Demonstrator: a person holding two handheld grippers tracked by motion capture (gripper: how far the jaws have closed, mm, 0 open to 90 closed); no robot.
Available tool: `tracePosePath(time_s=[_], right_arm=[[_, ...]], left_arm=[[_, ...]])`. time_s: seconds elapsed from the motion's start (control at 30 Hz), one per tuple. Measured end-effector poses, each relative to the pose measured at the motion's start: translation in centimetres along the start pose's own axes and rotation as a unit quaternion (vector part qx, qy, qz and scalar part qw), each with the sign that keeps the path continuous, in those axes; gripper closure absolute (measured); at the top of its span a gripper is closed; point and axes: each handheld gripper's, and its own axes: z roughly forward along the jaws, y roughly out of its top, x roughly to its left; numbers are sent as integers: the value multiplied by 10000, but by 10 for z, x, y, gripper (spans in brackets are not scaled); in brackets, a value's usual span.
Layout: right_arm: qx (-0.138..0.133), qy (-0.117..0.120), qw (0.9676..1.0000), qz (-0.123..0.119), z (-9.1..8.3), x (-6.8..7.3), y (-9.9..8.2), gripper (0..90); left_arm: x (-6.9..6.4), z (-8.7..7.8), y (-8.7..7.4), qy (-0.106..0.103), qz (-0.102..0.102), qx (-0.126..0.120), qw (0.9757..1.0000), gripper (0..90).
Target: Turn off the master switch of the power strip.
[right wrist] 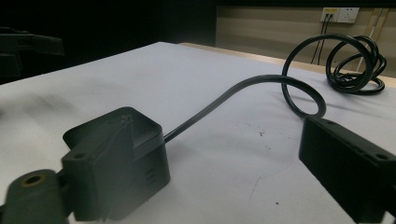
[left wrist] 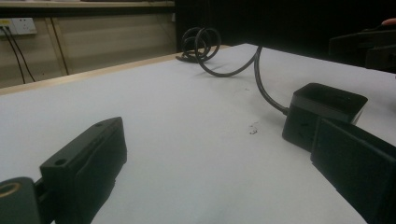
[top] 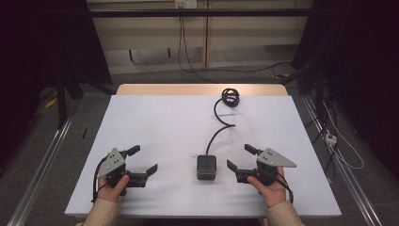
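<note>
A white-topped table [top: 155,122] with a bare wooden far edge carries a black power adapter box [top: 206,166]; its black cable [top: 217,127] runs back to a coil [top: 230,97].

**Box in the middle, a gripper at either side**

On my desk [top: 155,122] the small box [top: 206,167] sits near the front edge, about midway across. Its cable [top: 217,129] leaves the box's far side, bends away over the desk and ends in a coil [top: 230,97] at the back edge, a little right of the box. My left gripper [top: 140,162] lies well to the left of the box, my right gripper [top: 241,160] just beside it on the right. Both point inward at it, jaws apart, with nothing between them.
</note>
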Motion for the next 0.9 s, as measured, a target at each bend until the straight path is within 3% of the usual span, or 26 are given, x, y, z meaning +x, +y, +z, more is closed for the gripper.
tracePosePath(time_s=[0.5,0.77,0.9], right_arm=[[142,13,9999,-23,9,5,5,213],[200,212,9996,53,11,5,6,426],[166,262,9995,39,11,5,7,464]], left_arm=[[0,0,0,-1,3,-5,10000,35],[0,0,0,4,4,-4,10000,35],[0,0,0,2,7,-6,10000,35]])
